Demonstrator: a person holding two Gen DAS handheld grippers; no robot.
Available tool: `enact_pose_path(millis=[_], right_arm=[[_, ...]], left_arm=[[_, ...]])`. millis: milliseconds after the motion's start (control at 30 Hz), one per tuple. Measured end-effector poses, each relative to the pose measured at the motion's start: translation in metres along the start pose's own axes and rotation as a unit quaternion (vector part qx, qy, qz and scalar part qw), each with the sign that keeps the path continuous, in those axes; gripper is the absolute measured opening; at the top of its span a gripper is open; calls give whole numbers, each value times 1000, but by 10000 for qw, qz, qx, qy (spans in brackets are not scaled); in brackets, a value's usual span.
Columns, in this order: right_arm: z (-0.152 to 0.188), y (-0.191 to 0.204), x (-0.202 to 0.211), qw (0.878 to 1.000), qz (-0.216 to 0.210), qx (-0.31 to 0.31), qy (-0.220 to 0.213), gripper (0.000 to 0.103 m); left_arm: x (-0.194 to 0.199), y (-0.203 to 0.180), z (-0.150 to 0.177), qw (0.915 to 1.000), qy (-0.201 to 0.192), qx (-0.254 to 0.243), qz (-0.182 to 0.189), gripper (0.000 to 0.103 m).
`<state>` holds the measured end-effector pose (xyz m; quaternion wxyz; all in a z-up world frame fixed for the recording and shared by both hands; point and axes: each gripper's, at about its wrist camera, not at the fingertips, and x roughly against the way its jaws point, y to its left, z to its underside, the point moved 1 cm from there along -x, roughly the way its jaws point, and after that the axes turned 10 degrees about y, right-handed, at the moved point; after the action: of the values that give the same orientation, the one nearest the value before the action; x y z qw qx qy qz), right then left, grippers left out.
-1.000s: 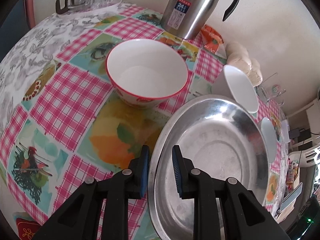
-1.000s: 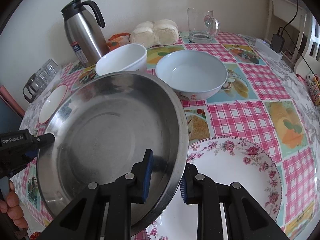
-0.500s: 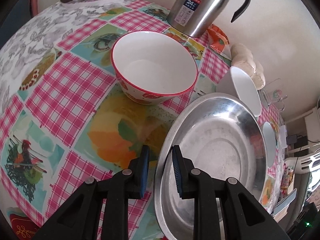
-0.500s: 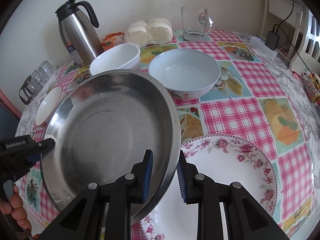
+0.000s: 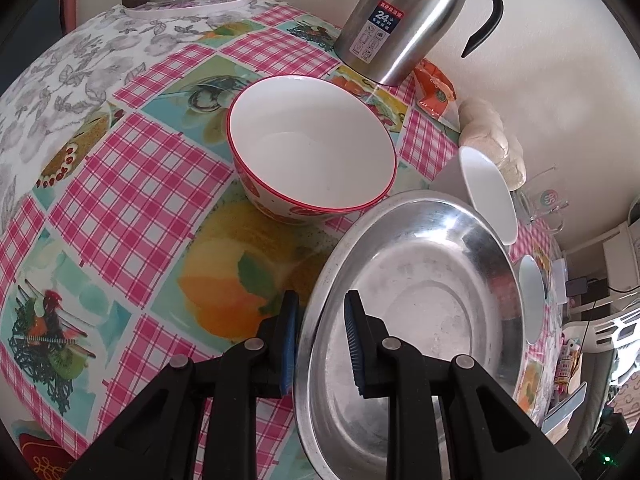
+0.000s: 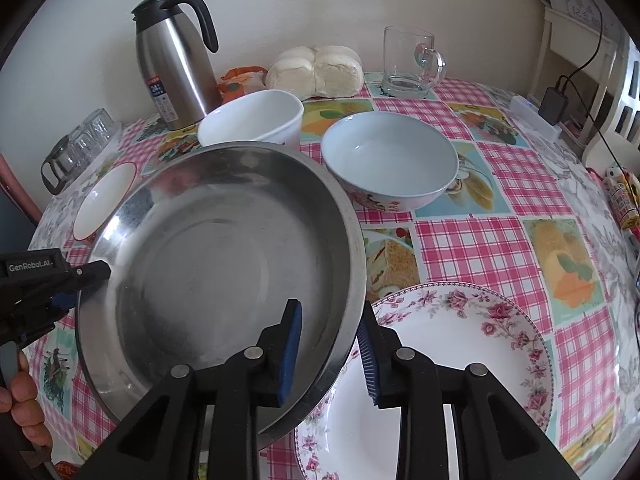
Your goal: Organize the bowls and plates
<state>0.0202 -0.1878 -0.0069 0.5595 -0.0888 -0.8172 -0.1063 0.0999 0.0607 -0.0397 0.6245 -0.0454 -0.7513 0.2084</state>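
The steel pan (image 6: 216,280) is held off the checked tablecloth (image 6: 500,184) by both grippers at once, each astride its rim. The right gripper (image 6: 330,354) straddles the rim on the side nearest it, one blue pad inside the dish and the other outside, so its jaws bracket the metal; whether the pads press it or stand a little off it cannot be told. The left gripper (image 5: 320,344) does the same on the opposite edge, one pad outside the rim and one over the inner wall, and there too the contact cannot be told. The pan is round, with no long axis; its hollow faces up and it tilts, with the right gripper's side lower and overlapping the flowered plate (image 6: 460,364) that lies under and to the right of those jaws. Ahead of the left jaws and a little to their left stands the red-rimmed bowl (image 5: 312,152), upright on the cloth, close to the pan's far edge. Beyond the right jaws sit a white bowl (image 6: 252,120) just behind the pan and a pale blue bowl (image 6: 390,160) to its right, both upright, with a steel jug (image 6: 174,60) further back.
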Motion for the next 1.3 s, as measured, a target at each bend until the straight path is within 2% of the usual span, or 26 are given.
enact_pose_path(millis=[367,567,700,867,933,1000,1133,1200,1267,1300], right_arm=[[-1,-2,-1,10000,-24,-26,6,31],[0,0,0,10000,-17,25,21,31],[0,0,-1,10000,-40,39,34,31],[0,0,2,10000,-26,35,20,40],[0,0,5,10000,-29,36,-39,41],[0,-1,8,9999,-31,44,-104,45],[0,0,13,9998,4,72,-210,48],[0,1,15,9997,29,82,-241,51],[-1,1,15,9996,67,74,-266,59],[-1,0,16,9996,79,72,-278,60]], left_arm=[[-4,-2,-3,9999,134,-22,14,24],[-8,1,-1,9994,313,108,-63,24],[-3,4,1,9994,287,168,-77,24],[6,3,2,9994,257,157,-156,25],[11,3,2,9996,204,139,-167,27],[18,1,2,9997,128,99,-184,35],[28,-4,4,9995,-9,-5,-302,41],[31,-6,5,9993,-42,-68,-379,50],[32,-10,5,9989,-63,-107,-441,57],[33,-11,6,9987,-62,-141,-487,60]])
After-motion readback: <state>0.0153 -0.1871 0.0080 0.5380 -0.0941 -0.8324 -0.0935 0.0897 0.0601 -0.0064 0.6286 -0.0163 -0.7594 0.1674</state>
